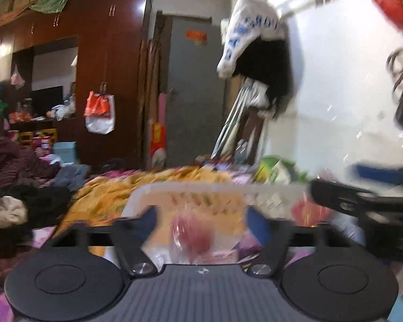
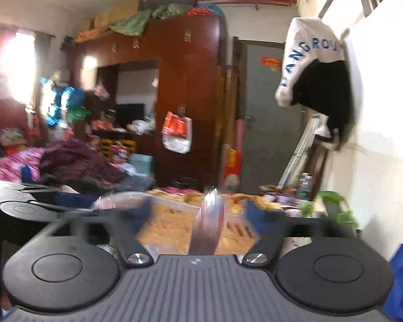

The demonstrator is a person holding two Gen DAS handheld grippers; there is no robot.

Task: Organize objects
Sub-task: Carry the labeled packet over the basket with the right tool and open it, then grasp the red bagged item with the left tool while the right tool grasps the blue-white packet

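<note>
In the left wrist view my left gripper [image 1: 202, 221] stands open, its blue pads [image 1: 149, 218] wide apart. A clear plastic bag with something pink-red inside [image 1: 193, 237] shows blurred between them and touches neither pad. Just beyond it is a translucent plastic bin [image 1: 201, 187]. My right gripper [image 1: 362, 204] reaches in from the right. In the right wrist view that right gripper [image 2: 200, 216] is open too, with the same blurred bag [image 2: 209, 228] in the gap and clear of both pads. The bin's rim [image 2: 174, 204] lies behind it, and the left gripper [image 2: 27, 204] sits at the left.
An orange quilt [image 1: 107, 196] covers the bed under the bin. Dark clothes [image 1: 27, 201] pile up at the left. A green box [image 1: 274, 169] and clutter sit by the white wall [image 1: 335, 94]. Beyond stand a brown wardrobe [image 1: 107, 53] and a grey door [image 1: 196, 94].
</note>
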